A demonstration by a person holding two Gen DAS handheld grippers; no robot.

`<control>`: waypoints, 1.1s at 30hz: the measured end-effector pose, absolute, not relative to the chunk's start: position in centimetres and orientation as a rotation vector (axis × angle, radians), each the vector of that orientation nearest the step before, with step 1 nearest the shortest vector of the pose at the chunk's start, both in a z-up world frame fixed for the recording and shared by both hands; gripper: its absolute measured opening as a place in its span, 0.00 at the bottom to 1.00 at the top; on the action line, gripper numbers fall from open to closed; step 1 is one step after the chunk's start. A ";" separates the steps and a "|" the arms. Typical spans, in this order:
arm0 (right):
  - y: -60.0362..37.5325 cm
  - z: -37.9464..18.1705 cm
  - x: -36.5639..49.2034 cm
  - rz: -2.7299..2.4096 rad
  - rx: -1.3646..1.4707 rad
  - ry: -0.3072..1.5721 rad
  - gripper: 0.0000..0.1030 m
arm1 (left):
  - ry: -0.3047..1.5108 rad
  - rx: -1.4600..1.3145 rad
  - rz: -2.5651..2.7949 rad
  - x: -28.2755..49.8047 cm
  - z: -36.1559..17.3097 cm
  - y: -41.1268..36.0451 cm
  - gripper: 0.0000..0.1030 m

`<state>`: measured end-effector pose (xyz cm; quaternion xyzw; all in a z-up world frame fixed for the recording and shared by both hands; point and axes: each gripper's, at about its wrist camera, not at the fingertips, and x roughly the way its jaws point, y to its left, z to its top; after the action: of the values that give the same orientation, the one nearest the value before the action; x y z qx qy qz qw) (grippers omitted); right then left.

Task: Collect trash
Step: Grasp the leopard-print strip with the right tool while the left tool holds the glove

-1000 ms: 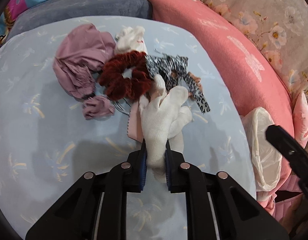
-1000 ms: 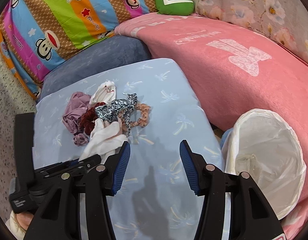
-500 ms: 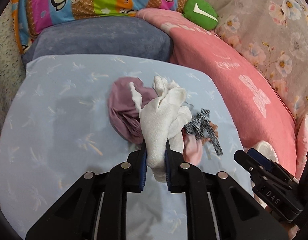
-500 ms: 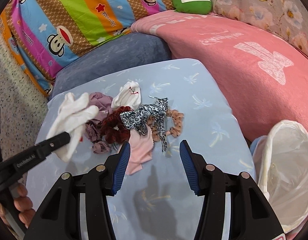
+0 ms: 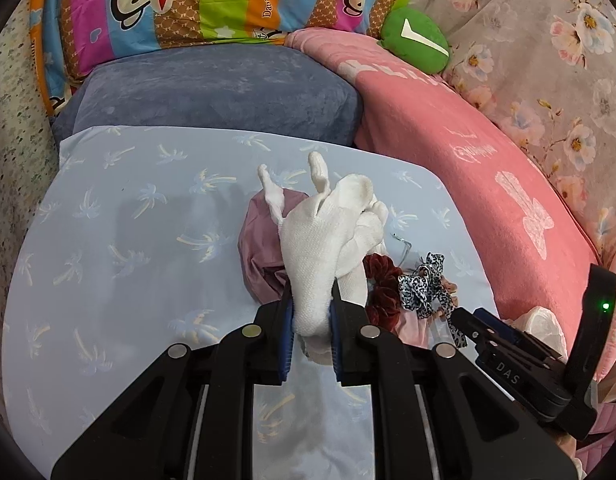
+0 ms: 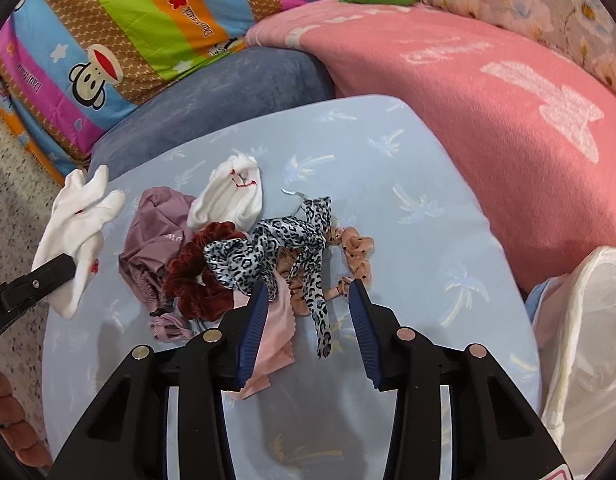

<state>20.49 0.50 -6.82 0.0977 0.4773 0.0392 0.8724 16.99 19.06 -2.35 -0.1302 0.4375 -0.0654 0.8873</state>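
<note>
White glove (image 5: 324, 240) pinched btwn left gripper (image 5: 311, 334) fingers, sticking up past tips. Right gripper (image 6: 306, 312) fingers spread, leopard scrunchie (image 6: 276, 248) btwn tips.

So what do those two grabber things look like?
Both are black plastic. The left gripper and the right gripper have blue ribbed pads inside their fingers and round silver bolts on top. From the left camera, the right one's side shows the white letters DAS and a small green light.
</note>
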 end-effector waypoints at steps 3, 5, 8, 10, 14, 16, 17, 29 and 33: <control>0.5 -7.7 21.2 0.082 0.216 1.022 0.25 | 0.915 -0.271 -0.142 17.3 -2.5 18.9 0.15; 0.5 -8.2 21.4 0.087 0.222 1.037 0.16 | 0.916 -0.267 -0.145 17.3 -2.5 18.6 0.15; 0.5 -8.3 21.3 0.100 0.245 1.039 0.05 | 0.918 -0.263 -0.148 17.3 -2.5 18.4 0.15; 0.5 -7.8 21.0 0.104 0.250 1.026 0.02 | 0.917 -0.260 -0.148 17.2 -2.4 18.2 0.15; 0.0 -6.0 20.2 0.119 0.265 0.987 0.01 | 0.914 -0.255 -0.156 16.9 -2.1 17.5 0.15; -0.3 -4.8 19.6 0.128 0.273 0.961 0.01 | 0.910 -0.249 -0.163 16.6 -1.7 17.1 0.15; -0.5 -4.3 19.3 0.132 0.275 0.949 0.01 | 0.908 -0.247 -0.167 16.6 -1.6 16.8 0.15; -4.2 3.8 14.5 0.119 0.293 0.770 0.01 | 0.871 -0.184 -0.256 14.5 0.9 11.5 0.15; -6.4 5.8 12.5 0.091 0.294 0.718 0.01 | 0.862 -0.160 -0.294 13.8 1.4 9.2 0.15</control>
<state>12.47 -6.40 5.81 0.1431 0.3502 0.0443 0.9246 13.83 9.22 1.36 -0.0770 0.4159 -0.1416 0.8950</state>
